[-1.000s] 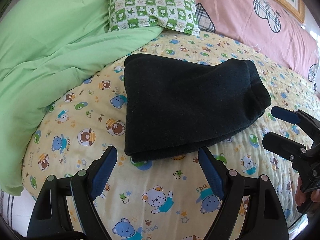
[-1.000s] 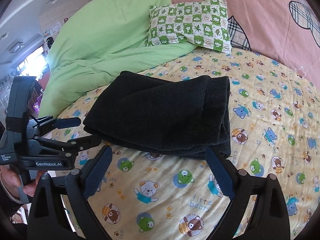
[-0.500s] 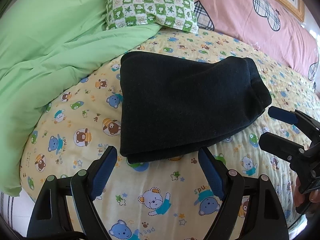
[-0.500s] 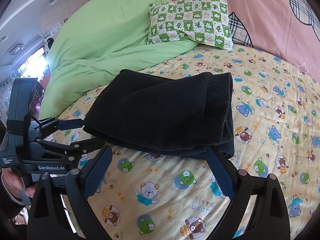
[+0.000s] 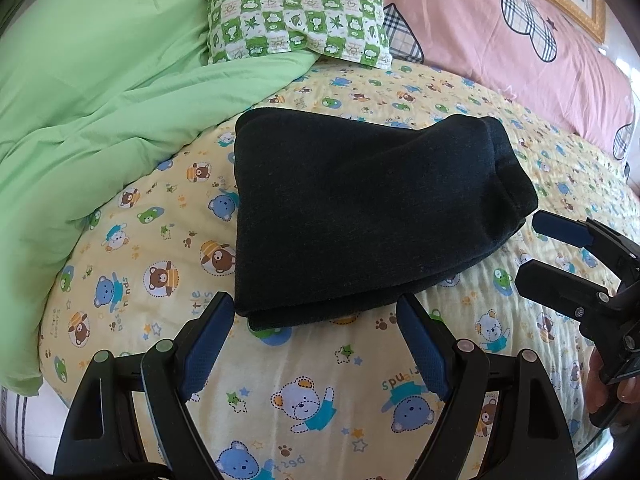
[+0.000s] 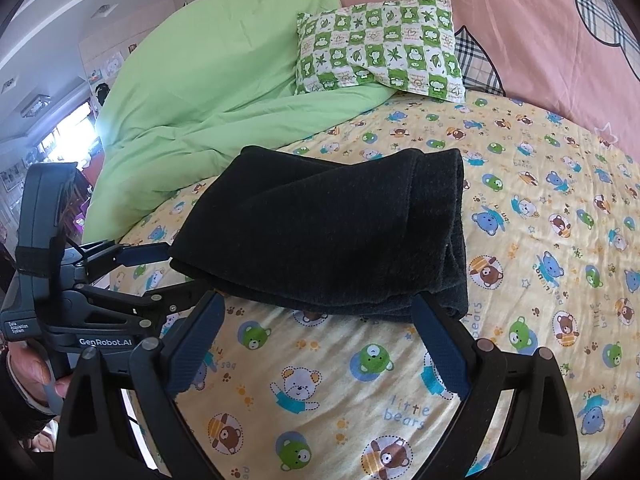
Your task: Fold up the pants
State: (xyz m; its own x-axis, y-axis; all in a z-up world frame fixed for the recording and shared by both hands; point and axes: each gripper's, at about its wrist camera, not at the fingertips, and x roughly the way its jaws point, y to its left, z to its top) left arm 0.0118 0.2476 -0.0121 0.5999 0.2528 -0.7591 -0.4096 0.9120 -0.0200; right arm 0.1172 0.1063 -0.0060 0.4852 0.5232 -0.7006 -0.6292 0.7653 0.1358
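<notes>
The black pants (image 5: 360, 216) lie folded into a thick rectangle on the yellow bear-print sheet (image 5: 304, 400); they also show in the right wrist view (image 6: 336, 236). My left gripper (image 5: 316, 320) is open and empty, its fingertips at the near edge of the stack. My right gripper (image 6: 316, 316) is open and empty, its fingertips at the stack's near edge from the other side. Each gripper shows in the other's view: the right one at the pants' right end (image 5: 532, 248), the left one at their left corner (image 6: 176, 268).
A green duvet (image 5: 100, 92) is bunched on the left of the bed. A green checkered pillow (image 5: 296, 16) lies behind the pants, against a pink headboard cover (image 5: 500, 40). The bed's edge is at the lower left (image 5: 24, 404).
Both grippers have moved closer to the folded pants, whose near edge now sits between each pair of fingertips. Both stay open. The pants have not moved.
</notes>
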